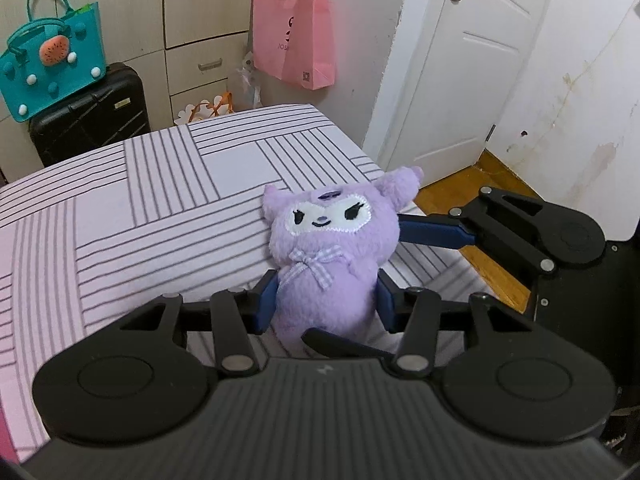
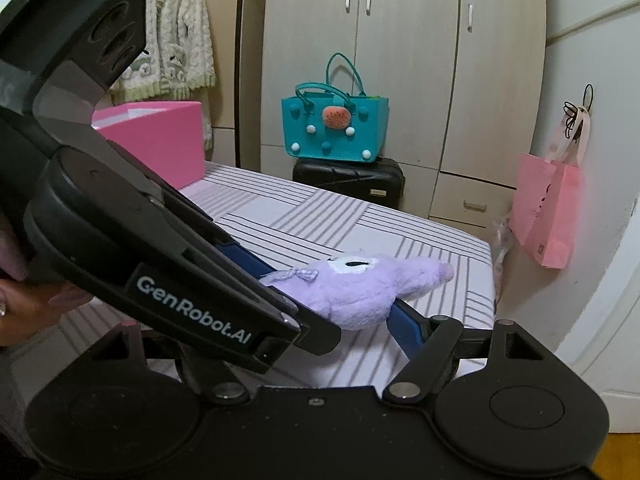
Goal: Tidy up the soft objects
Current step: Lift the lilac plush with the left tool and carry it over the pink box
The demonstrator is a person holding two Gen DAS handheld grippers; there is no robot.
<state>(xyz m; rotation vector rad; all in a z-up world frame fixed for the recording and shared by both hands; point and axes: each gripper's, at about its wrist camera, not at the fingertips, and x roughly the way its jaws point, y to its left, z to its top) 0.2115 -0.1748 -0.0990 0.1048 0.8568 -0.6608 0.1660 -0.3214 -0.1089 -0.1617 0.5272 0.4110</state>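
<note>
a: starting at the left, what do you see?

b: in my left wrist view there's a teal felt tote bag (image 1: 52, 60) perched on a black hard-shell suitcase (image 1: 90, 114), then a pink paper shopping bag (image 1: 294, 40) hanging on the beige wardrobe, then the white door (image 1: 460, 64).

a: and the toy?

b: the purple plush doll with the white face and gingham bow (image 1: 330, 248) sits upright near the edge of the bed with the lilac striped sheet (image 1: 132, 208). my left gripper (image 1: 326, 304) has its blue pads pressed into both sides of the doll's belly, so it's clamped on the plush.

a: your other hand?

b: my right gripper (image 1: 424, 226) comes in from the right, one blue finger reaching behind the doll's head. in its own view the left tool blocks one finger, so i can't tell whether it's pinching anything or just lying alongside.

a: how would you do this step well?

b: i judge i'm placing or steadying the doll. i'd keep the squeeze light, since the fur gives and the body could tip forward. i'd settle its base flat on the sheet, back from the edge, let go only once it stands, then draw both tools straight away so no finger drags the ear.
</note>
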